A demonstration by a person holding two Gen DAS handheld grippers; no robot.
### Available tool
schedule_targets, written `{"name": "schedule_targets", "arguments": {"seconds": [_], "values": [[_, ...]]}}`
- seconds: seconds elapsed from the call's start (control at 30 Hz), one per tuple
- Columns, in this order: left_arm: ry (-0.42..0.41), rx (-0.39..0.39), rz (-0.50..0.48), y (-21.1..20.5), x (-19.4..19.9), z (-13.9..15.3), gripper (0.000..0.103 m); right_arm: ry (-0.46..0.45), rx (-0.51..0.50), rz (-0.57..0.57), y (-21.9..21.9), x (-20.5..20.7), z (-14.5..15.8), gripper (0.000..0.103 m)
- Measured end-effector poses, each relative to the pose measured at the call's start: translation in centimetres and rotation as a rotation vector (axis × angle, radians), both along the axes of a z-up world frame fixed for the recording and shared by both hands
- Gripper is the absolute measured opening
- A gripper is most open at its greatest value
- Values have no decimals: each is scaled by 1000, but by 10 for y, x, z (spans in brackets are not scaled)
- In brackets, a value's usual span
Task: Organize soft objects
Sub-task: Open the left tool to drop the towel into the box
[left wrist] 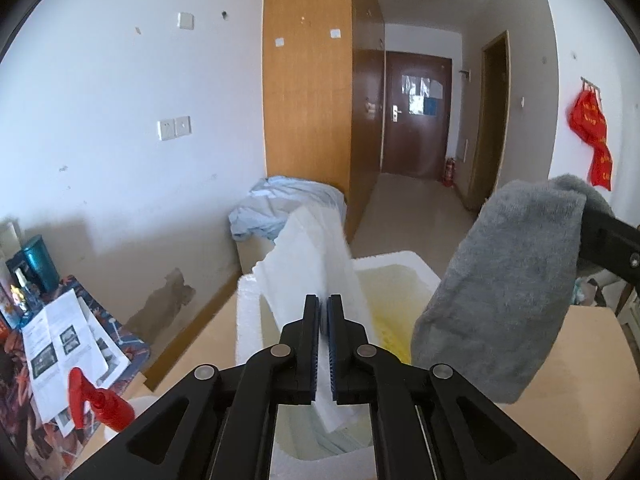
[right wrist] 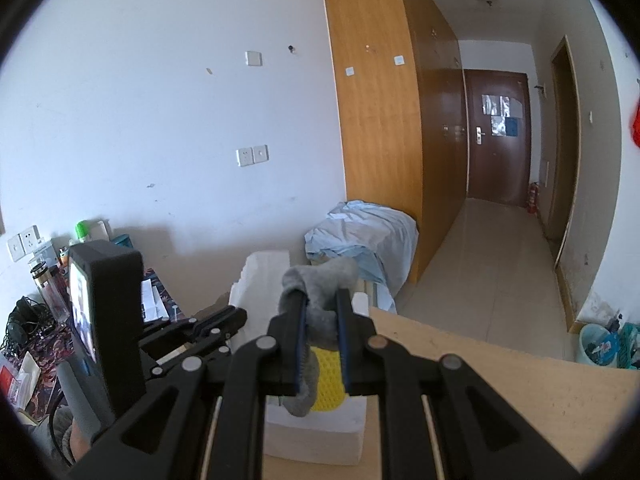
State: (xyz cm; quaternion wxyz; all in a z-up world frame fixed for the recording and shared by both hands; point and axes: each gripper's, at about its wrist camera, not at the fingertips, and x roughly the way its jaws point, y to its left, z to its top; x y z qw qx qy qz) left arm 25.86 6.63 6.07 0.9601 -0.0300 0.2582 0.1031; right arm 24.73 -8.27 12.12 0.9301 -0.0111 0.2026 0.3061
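Both grippers are holding something over the white foam box (left wrist: pixel 248 300) on the wooden table (right wrist: pixel 500 380). Left gripper (left wrist: pixel 324 304) is pinching a white foam sheet (left wrist: pixel 308 256) between its nearly closed jaws. The sheet is standing up and leaning out of the box, and whether the pads are pressing hard on it is hard to tell. Right gripper (right wrist: pixel 322 300) is squeezing a gray fuzzy sock (right wrist: pixel 316 280), which is hanging down in the air above the box. Something yellow and bumpy (right wrist: pixel 326 380) is lying inside the box under the sock.

It looks like the sock is going into the box. To do this well, the left gripper should be keeping the foam sheet out of the way so the opening stays free. The right gripper should be lowering the sock until most of it is resting inside, then letting go. Dropping it from high up could leave it draped over the box wall. Pulling hard on the foam sheet could snap it, since its edge already looks broken.
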Motion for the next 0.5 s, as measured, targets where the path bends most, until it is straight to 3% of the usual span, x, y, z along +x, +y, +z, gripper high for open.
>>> {"name": "schedule_targets", "arguments": {"seconds": [0.07,0.1,0.13,0.2,0.27,0.5], "values": [[-1,9,5,0,-1,0,18,3,-2,-3,2,2,0,17],[-7,19,18,0,-2,0,37,4,-4,-4,3,2,0,17],[-12,26,28,-1,-4,1,66,6,-6,-5,4,3,-1,17],[-67,38,40,-1,-12,6,89,9,-10,-3,6,4,-2,17],[-119,48,63,-1,-21,12,90,9,-13,-2,8,3,-1,17],[-127,37,62,5,-33,18,94,1,-13,1,12,5,0,17]]}}
